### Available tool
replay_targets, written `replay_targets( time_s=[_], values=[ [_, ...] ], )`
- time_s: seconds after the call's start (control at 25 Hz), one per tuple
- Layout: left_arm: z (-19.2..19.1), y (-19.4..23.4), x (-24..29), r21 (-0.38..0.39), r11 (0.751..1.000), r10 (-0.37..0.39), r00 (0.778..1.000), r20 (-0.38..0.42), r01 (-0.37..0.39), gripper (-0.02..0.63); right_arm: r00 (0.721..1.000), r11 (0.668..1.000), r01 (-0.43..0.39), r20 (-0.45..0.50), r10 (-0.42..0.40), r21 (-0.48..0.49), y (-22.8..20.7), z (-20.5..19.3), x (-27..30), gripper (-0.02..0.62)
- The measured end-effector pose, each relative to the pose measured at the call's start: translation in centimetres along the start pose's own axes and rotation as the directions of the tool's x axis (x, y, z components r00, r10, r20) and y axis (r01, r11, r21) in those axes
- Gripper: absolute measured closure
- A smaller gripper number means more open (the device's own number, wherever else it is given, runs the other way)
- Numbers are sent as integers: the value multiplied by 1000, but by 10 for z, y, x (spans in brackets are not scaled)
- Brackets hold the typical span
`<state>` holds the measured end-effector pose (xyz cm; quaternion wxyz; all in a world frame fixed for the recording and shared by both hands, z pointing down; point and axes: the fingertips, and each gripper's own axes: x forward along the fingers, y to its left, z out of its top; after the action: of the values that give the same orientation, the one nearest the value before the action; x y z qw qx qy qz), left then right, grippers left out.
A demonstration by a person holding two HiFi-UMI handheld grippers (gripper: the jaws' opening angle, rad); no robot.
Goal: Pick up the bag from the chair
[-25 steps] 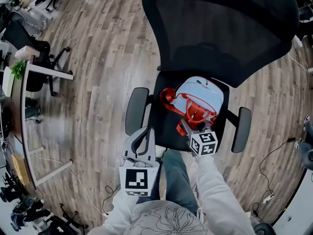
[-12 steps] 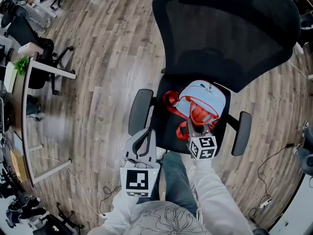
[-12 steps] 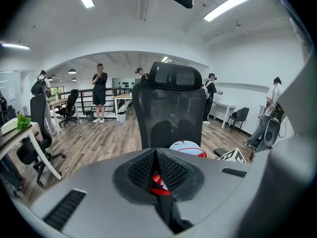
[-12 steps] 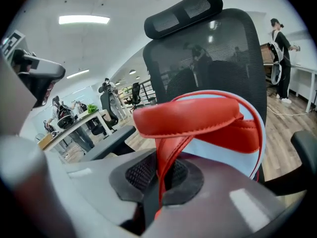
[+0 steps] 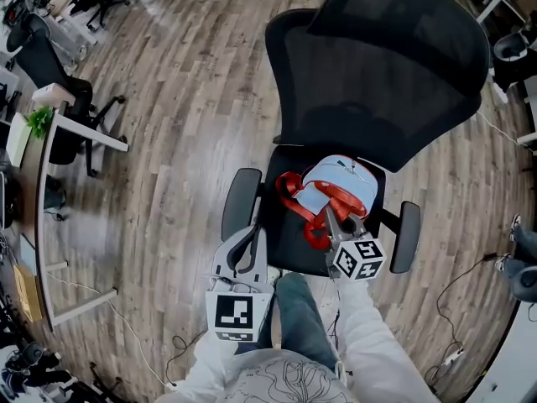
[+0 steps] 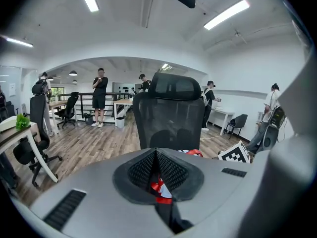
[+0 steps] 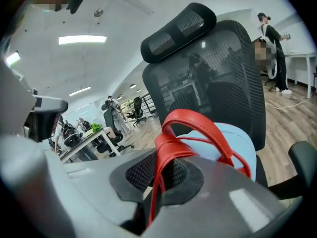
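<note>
A light blue bag (image 5: 336, 184) with red handles (image 5: 323, 204) lies on the seat of a black mesh office chair (image 5: 377, 74). My right gripper (image 5: 340, 227) is shut on a red handle (image 7: 171, 148), which runs down between its jaws; the blue bag body (image 7: 223, 140) rises just behind them. My left gripper (image 5: 243, 254) hangs in front of the chair's left armrest (image 5: 238, 200). Its jaws stand together with nothing held, and a bit of red strap (image 6: 159, 188) shows beyond them.
Wooden floor surrounds the chair. A white desk (image 5: 50, 141) with a green plant (image 5: 35, 121) and another black chair (image 5: 71, 99) stand at the left. Cables (image 5: 470, 263) lie on the floor at the right. People stand at the far desks (image 6: 100, 90).
My right gripper has drawn back slightly toward the seat's front edge with the red handle in it, pulling the strap taut. The left gripper has barely moved.
</note>
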<state>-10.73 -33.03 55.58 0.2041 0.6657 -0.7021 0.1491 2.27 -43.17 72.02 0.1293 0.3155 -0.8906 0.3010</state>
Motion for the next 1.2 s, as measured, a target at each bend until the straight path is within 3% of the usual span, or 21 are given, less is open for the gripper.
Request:
replay_targets(
  time_s=[0.16, 0.44, 0.68, 1.2],
  values=[
    [15, 2, -6, 0, 1000, 1, 1000, 30, -1, 601, 999, 1000, 15, 49, -16, 15, 1, 34, -13, 575],
    [45, 2, -19, 6, 1000, -25, 994, 104, 24, 601, 993, 996, -8, 120, 19, -93, 38, 86, -42, 575],
    [72, -4, -31, 13, 999, -36, 986, 165, 34, 601, 982, 992, -6, 185, 30, -129, 76, 113, -74, 575],
    [134, -2, -83, 17, 998, -55, 950, 308, 53, 601, 914, 967, 63, 403, 44, -248, 144, 225, -148, 575]
  ],
)
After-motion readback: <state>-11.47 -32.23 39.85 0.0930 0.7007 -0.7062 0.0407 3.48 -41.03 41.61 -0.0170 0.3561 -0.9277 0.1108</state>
